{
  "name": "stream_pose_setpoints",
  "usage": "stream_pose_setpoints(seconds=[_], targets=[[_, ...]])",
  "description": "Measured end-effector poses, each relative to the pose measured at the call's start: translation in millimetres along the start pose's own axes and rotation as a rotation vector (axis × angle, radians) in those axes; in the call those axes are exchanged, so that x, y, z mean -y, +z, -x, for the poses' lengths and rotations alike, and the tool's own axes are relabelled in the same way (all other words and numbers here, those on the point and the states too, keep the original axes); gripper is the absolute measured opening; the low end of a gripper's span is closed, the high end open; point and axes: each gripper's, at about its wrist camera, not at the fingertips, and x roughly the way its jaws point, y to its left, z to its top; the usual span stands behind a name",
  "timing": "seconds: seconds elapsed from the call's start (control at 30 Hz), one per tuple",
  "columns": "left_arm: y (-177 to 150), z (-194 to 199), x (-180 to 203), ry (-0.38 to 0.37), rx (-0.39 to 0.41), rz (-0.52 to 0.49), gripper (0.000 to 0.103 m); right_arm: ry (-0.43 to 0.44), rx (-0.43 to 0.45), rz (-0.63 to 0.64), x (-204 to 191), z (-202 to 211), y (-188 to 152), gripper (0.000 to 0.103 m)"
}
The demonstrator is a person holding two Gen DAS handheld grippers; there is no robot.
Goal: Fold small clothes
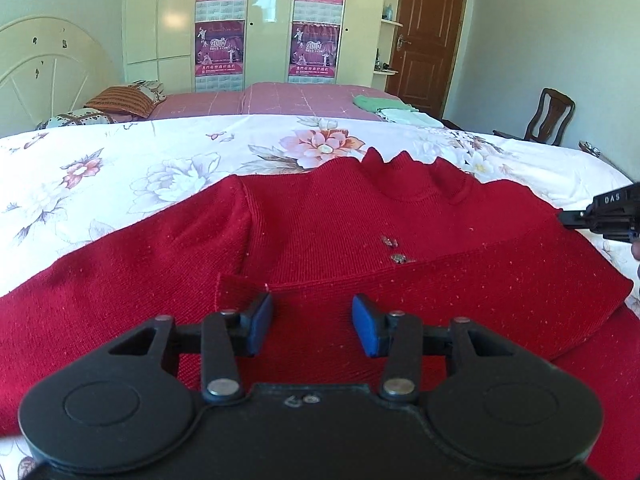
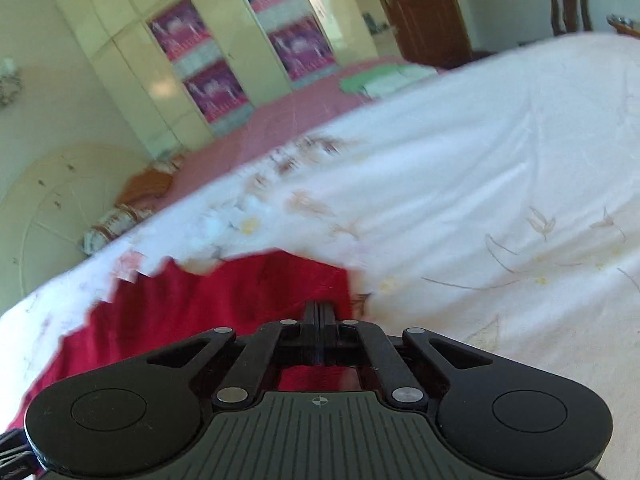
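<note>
A red knit sweater lies front up on the white floral bedspread, collar away from me. One sleeve is folded across the chest below the metal buttons. My left gripper is open just above the folded sleeve's cuff, its blue pads apart and empty. My right gripper has its jaws together over the sweater's edge near the shoulder. Whether fabric is pinched there is hidden. It also shows at the right edge of the left wrist view, touching the sweater's shoulder.
Folded green clothes lie on a pink bed behind. A pillow and white headboard stand at far left. A wardrobe with posters, a brown door and a wooden chair stand beyond.
</note>
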Motion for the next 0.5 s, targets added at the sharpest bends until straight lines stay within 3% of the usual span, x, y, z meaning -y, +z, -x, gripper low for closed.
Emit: stream_pose_setpoints(seconds=[0.13, 0.27, 0.33, 0.4, 0.43, 0.5], targets=[[7.1, 11.5, 0.8, 0.007, -0.015, 0.013, 0.043, 0.007, -0.003, 0.026, -4.1, 14.7, 6.5, 0.0], [10.6, 38.1, 11.1, -0.024, 0.057, -0.014, 0.051, 0.069, -0.005, 0.087, -13.2, 56.1, -20.0, 0.0], [5.2, 33.5, 18.6, -0.027, 0.029, -0.056, 0.051, 0.095, -0.018, 0.098, -15.4, 74.0, -39.3, 0.0], [-5.2, 14.4, 19.4, -0.004, -0.068, -0.064, 0.052, 0.085, -0.037, 0.118, -15.5, 81.0, -60.5, 0.0], [-9.8, 13.3, 19.1, -0.003, -0.038, -0.061, 0.054, 0.067, -0.048, 0.128, -14.9, 79.1, -69.3, 0.0], [-5.4, 16.2, 22.1, 0.018, -0.056, -0.061, 0.054, 0.075, -0.03, 0.106, -12.5, 79.9, -75.8, 0.0]])
